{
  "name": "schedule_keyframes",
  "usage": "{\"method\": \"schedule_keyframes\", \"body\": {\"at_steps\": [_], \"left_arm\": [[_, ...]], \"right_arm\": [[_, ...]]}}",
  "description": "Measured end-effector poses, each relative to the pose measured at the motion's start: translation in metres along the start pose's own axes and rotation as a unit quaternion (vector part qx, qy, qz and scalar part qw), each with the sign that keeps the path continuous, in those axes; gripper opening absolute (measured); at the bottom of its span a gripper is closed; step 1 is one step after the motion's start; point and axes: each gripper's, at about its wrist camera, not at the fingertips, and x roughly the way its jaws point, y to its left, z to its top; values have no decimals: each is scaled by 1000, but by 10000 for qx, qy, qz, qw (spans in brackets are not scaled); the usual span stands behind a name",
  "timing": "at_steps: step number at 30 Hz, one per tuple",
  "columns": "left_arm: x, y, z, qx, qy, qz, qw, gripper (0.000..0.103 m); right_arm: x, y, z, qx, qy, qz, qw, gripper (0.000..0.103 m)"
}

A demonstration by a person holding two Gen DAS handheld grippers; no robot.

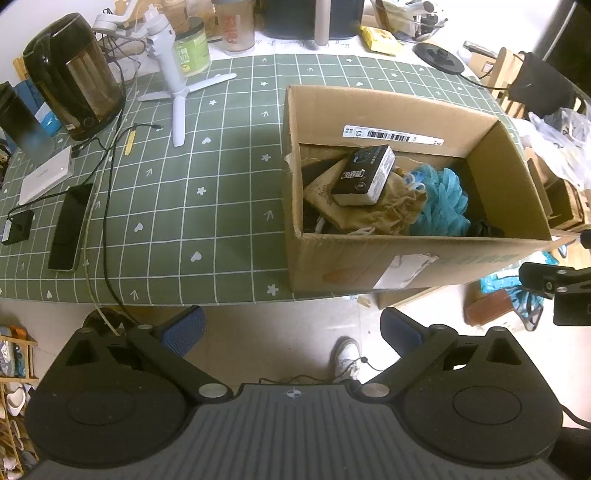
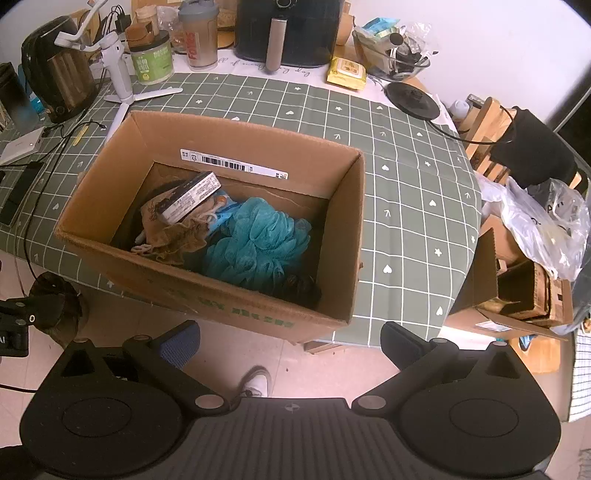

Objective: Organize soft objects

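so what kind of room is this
Most likely a home kitchen or dining area: an electric kettle and an air fryer stand on a table with a green checked cloth, and shoe racks stand beside it.

A black electric kettle [image 1: 75, 79] stands at the far left of a desk [image 1: 229, 184] covered in green grid-patterned cloth, beside a white mini tripod [image 1: 173, 88]. A dark phone [image 1: 70, 227] and white power bank [image 1: 46, 175] lie near trailing cables. An air fryer [image 2: 286, 31] sits at the back, a kettle base [image 2: 412, 99] to its right.
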Motion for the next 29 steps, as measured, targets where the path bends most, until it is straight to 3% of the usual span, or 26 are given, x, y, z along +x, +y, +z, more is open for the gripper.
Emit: {"method": "schedule_keyframes", "body": {"at_steps": [29], "left_arm": [[-2,-18,11,93,-44,-64,9999,103]], "right_arm": [[0,-18,6,92,-162,53,9998,103]]}}
